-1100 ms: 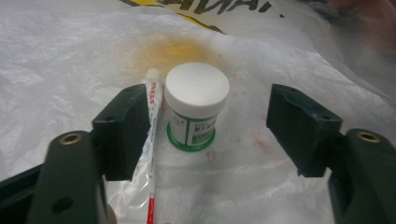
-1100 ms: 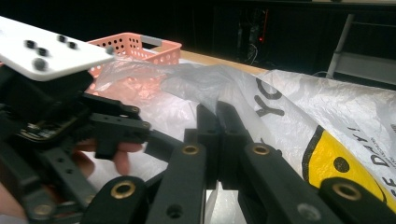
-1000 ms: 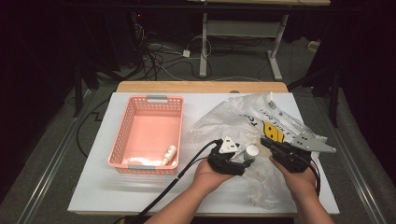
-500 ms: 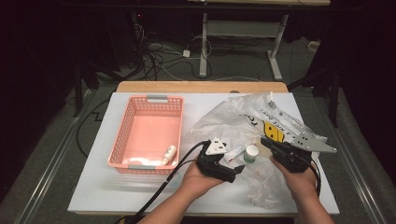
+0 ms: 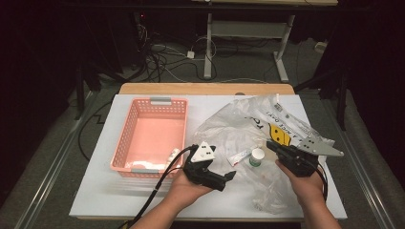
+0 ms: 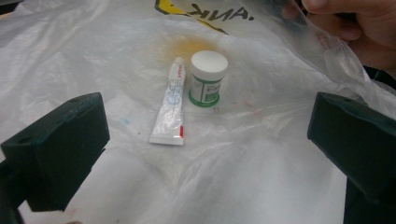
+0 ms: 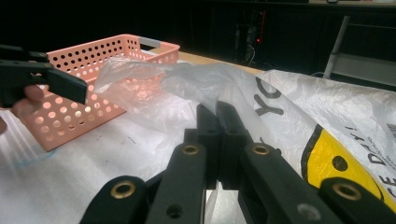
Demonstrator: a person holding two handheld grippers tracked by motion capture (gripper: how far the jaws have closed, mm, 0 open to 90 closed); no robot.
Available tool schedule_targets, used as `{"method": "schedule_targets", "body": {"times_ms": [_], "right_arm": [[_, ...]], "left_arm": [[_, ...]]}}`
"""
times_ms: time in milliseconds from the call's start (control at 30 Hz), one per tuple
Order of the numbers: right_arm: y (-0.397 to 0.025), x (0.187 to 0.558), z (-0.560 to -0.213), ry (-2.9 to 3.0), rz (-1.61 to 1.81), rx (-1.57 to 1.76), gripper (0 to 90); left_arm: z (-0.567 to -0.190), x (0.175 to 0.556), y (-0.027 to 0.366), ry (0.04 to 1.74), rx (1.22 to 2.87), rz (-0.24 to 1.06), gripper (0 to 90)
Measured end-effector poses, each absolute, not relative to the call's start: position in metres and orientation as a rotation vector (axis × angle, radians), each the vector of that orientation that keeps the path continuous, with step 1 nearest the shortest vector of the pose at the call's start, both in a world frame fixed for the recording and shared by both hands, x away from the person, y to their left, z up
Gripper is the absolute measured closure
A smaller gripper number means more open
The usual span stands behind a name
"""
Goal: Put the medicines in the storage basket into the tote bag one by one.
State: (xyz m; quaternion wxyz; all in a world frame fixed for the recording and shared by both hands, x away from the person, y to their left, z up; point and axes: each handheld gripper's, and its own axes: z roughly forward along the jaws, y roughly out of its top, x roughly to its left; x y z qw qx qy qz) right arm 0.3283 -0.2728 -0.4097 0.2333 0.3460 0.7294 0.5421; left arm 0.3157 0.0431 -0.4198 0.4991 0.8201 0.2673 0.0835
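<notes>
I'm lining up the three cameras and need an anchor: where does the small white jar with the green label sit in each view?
High view: the jar stands right of centre on the plastic bag, between the two grippers.
Left gripper view: upper centre, upright, beside the white tube.
Right gripper view: not in it.
Shared landmark: the plastic bag's black lettering and yellow print.

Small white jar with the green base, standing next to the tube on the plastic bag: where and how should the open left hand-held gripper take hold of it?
Grip the jar across its round side wall, below the white lid, coming in low from the near side. It stands upright, so the wall offers two opposite faces. The tube lies close beside it, so one jaw of the left hand-held gripper probably must slip between them.
</notes>
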Motion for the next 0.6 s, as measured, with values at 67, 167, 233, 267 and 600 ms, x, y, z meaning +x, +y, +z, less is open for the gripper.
{"method": "schedule_targets", "body": {"times_ms": [67,167,233,267,600], "right_arm": [[-0.272,0.328,-0.41,2.003,1.489,0.95,90.0],[-0.272,0.328,-0.41,2.002,1.487,0.95,90.0],[-0.272,0.328,-0.41,2.001,1.486,0.952,90.0],[-0.272,0.328,-0.41,2.001,1.486,0.951,90.0],[-0.271,0.328,-0.411,2.007,1.485,0.953,90.0]], "left_arm": [[-0.418,0.314,0.052,0.657,1.983,0.213,0.0],[-0.418,0.314,0.064,0.684,1.985,0.237,0.0],[-0.418,0.314,0.073,0.705,1.986,0.242,0.0],[-0.418,0.314,0.077,0.713,1.983,0.253,0.0],[-0.416,0.32,0.112,0.798,1.947,0.315,0.0]]}}
